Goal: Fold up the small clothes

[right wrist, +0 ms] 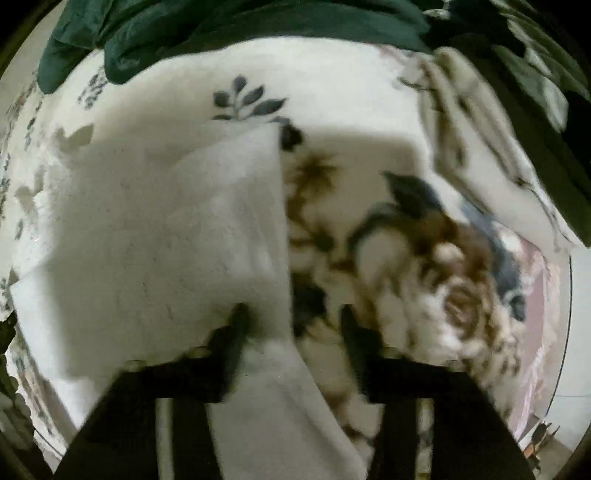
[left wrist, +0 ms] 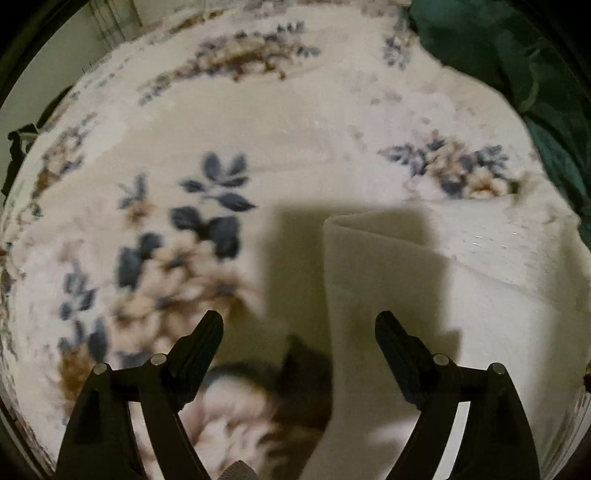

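A white cloth [left wrist: 373, 280] lies on the floral blanket [left wrist: 258, 122], with a rolled fold at its far left corner. My left gripper [left wrist: 299, 321] is open just above it, its right finger over the cloth and its left finger over the blanket. In the blurred right wrist view the same white cloth [right wrist: 177, 229] fills the left half, its right edge running between the fingers. My right gripper [right wrist: 291, 317] is open over that edge; I cannot tell whether it touches the cloth.
A dark green quilt [left wrist: 517, 48] is bunched at the far right of the bed and shows along the top in the right wrist view [right wrist: 229, 26]. A striped pale garment [right wrist: 476, 122] lies at the upper right. The blanket's edge [right wrist: 546, 295] drops to the floor.
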`<state>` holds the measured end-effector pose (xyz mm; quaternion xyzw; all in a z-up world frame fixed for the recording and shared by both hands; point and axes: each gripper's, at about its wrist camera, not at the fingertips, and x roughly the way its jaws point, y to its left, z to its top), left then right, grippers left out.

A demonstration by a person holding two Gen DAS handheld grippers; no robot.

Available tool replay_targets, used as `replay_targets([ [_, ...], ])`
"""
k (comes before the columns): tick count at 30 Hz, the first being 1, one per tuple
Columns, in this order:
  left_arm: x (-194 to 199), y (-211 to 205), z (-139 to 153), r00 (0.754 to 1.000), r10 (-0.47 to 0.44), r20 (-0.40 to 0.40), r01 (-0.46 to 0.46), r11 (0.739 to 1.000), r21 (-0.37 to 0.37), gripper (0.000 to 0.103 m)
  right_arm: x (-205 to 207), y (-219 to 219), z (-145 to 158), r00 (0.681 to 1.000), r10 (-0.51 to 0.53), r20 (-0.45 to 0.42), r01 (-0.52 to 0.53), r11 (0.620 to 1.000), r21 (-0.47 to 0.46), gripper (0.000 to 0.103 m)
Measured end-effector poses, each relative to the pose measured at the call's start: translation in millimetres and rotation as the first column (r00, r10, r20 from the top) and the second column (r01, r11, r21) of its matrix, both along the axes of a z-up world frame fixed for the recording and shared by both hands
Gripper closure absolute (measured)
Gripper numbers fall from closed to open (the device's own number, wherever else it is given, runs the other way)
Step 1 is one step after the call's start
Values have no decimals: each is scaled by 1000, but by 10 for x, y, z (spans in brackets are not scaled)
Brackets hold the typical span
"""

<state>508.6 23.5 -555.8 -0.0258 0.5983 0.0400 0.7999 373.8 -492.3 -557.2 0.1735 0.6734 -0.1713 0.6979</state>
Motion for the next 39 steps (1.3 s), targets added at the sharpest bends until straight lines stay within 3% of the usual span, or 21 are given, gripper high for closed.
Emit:
replay_targets([
  [3,-378,-103,345,999,-25,48,25,1000,4,18,-311,-70,247,999,31,27,-32,999,36,40],
  [6,-911,-542,604,995,-81,54,82,997,-13,18,-695,-200,451,998,41,45,-45,995,91,35],
  [10,-1611,-1367,604,983,-182,-29,179,981,-81,18,-1245,-484,612,999,24,33,-29,982,186,35],
  [14,-2451,-2422,456,938,-311,-152,280,940,-193,18,-1709,-882,740,1000,10,15,-14,971,238,35],
  [19,-3261,-3632,95,870,-421,-255,350,893,-283,18,-1579,-1420,834,999,34,39,-44,955,292,35],
  [23,-3552,-4275,-194,830,-478,-288,406,871,-277,19,-1087,-1490,806,989,127,76,-144,941,307,35],
  [24,-3588,-4396,-277,824,-486,-291,419,869,-264,29,-969,-1460,784,986,146,86,-166,936,311,35],
  [25,-3612,-4490,-372,829,-480,-287,427,875,-228,37,-771,-1405,730,977,185,106,-210,924,320,35],
  [26,-3605,-4510,-418,839,-469,-276,429,882,-193,55,-645,-1369,692,973,199,119,-228,917,327,35],
  [27,-3602,-4517,-423,848,-462,-261,428,886,-179,83,-459,-1316,625,966,217,140,-252,906,341,35],
  [28,-3577,-4486,-387,866,-449,-220,422,893,-156,95,-294,-1273,556,963,221,153,-262,896,359,35],
  [32,-3481,-4289,-231,908,-388,-159,361,916,-174,97,321,-1112,220,959,213,184,-271,878,395,35],
  [37,-3438,-4070,-33,935,-331,-126,303,931,-202,98,845,-1035,-455,990,121,71,-140,883,449,35],
  [39,-3467,-3989,67,945,-308,-111,279,935,-219,98,911,-1020,-583,995,83,56,-99,881,462,49],
])
